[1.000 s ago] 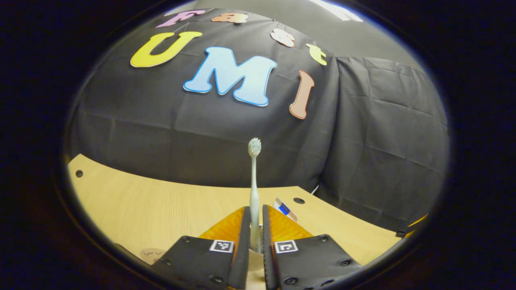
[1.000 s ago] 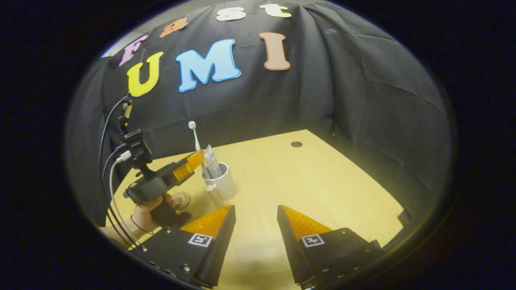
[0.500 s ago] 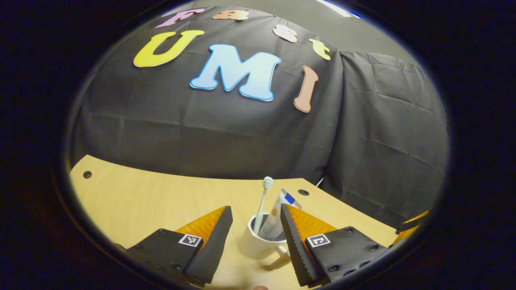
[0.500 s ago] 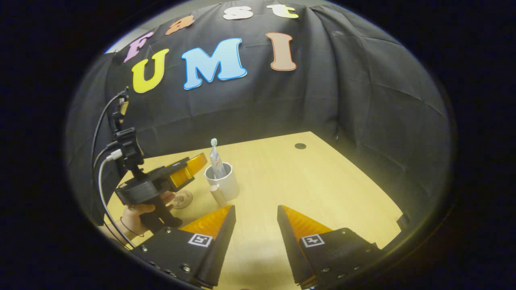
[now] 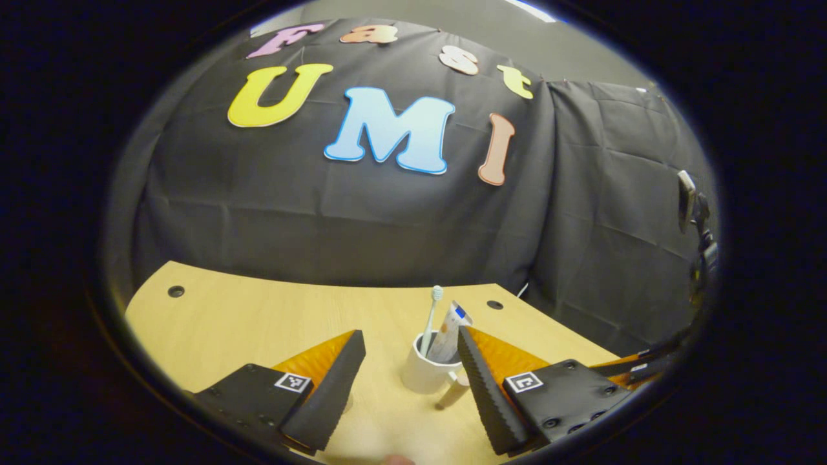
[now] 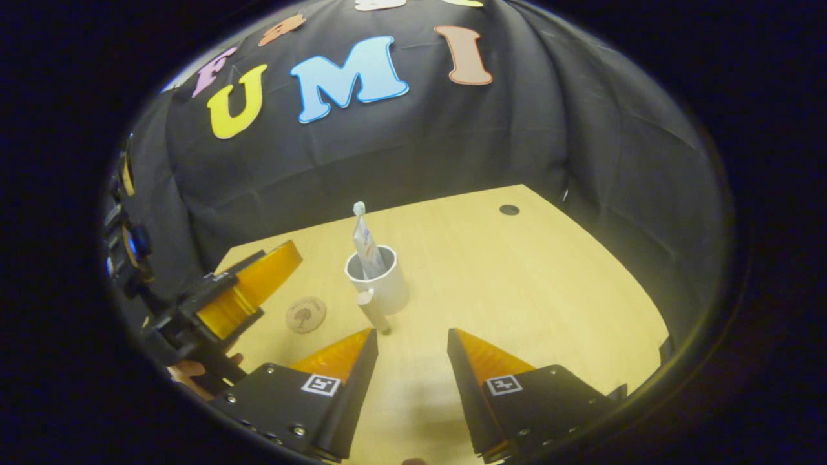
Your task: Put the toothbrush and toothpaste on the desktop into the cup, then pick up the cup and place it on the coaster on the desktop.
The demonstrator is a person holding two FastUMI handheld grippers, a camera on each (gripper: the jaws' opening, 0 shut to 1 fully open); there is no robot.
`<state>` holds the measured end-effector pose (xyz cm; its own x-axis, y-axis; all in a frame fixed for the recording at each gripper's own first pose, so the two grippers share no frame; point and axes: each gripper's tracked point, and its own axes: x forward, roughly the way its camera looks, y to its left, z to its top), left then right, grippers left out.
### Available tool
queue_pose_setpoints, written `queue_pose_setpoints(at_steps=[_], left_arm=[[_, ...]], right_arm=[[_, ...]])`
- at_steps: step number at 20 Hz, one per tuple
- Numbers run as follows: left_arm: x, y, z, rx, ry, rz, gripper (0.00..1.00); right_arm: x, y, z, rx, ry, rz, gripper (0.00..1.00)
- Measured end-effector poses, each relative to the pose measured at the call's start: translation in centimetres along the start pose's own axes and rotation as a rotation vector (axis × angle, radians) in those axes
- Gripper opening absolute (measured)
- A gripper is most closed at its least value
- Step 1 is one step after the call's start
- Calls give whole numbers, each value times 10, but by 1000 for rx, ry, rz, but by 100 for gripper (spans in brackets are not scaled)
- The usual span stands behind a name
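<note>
Toothbrush (image 6: 358, 208) and toothpaste (image 6: 367, 248) sit in cup (image 6: 382, 287). Left: move cup onto coaster (image 6: 305, 314). Left hand-held gripper (image 5: 408, 384) and right hand-held gripper (image 6: 407, 361) both open, empty.

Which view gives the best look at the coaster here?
The right gripper view: the coaster lies in full sight on the desktop, to the left of the cup and apart from it. In the left gripper view I cannot make the coaster out; its own tongs cover much of the near desktop.
</note>
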<state>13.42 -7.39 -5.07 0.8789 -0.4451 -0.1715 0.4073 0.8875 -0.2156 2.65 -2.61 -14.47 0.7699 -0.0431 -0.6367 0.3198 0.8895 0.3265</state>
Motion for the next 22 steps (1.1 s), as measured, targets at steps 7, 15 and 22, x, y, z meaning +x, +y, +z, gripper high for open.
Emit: queue_pose_setpoints(at_steps=[7, 15, 22], left_arm=[[-42, 6, 13, -2, -15, 97, 87], [-72, 25, 22, -22, 5, 182, 88], [-80, 45, 9, -65, 67, 212, 93]], right_arm=[[35, 11, 5, -71, 67, 56, 99], [58, 33, 1, -87, 214, 100, 99], [80, 40, 12, -109, 313, 76, 99]])
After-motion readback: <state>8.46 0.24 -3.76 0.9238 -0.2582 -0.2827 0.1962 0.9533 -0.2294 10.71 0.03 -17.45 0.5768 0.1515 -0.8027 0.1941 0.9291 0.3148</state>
